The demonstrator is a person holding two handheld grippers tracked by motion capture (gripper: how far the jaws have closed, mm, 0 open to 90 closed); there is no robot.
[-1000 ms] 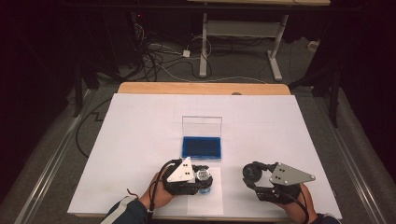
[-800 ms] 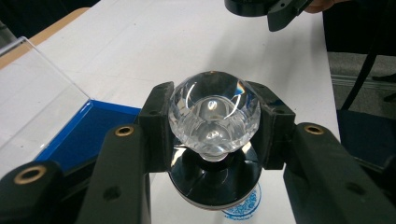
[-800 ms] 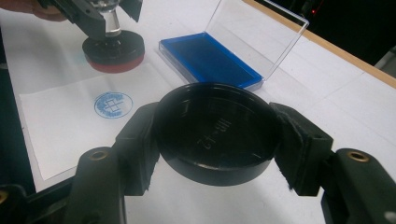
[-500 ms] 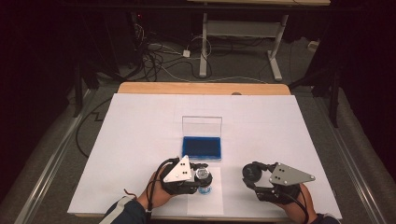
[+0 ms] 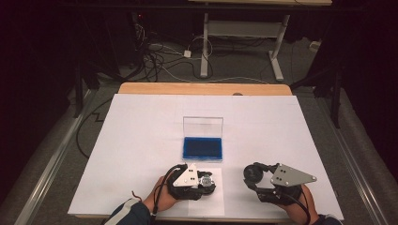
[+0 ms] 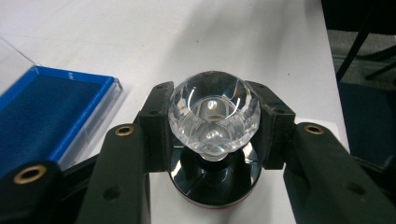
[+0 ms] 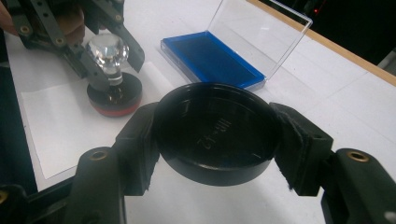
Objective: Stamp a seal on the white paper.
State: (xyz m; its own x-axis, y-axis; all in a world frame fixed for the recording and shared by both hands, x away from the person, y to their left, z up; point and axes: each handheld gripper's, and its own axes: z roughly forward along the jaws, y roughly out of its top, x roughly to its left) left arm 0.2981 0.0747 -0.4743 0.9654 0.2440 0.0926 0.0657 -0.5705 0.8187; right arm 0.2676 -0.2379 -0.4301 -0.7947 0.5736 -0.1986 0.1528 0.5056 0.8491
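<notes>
Stamp [image 6: 214,154] with a faceted clear crystal knob [image 6: 214,112] is seen low in the middle of the left gripper view, where the knob is clamped between the two black jaws of the left tongs [image 6: 214,122], closed tight on it from both sides. Below the knob a glossy black round base with a thin red edge is shown, resting on a white sheet of paper [image 5: 206,199] laid on the bench [image 5: 141,140]. In the high view the stamp [image 5: 205,180] and the left tongs [image 5: 206,182] are found at the lower middle of the frame, just below the ink pad case [image 5: 202,147]. That case is seen at the centre of the high view, its blue pad lying flat and its clear lid standing upright at the far edge; in the right gripper view it [image 7: 212,58] appears at the upper middle, with the stamp [image 7: 112,74] at the upper left. A round black cap [image 7: 215,133], hollow side turned to the camera, is gripped at its rim by the right tongs [image 7: 215,140], which are closed on it. In the high view the right tongs [image 5: 256,177] are placed at the lower right, well apart from the left pair.
</notes>
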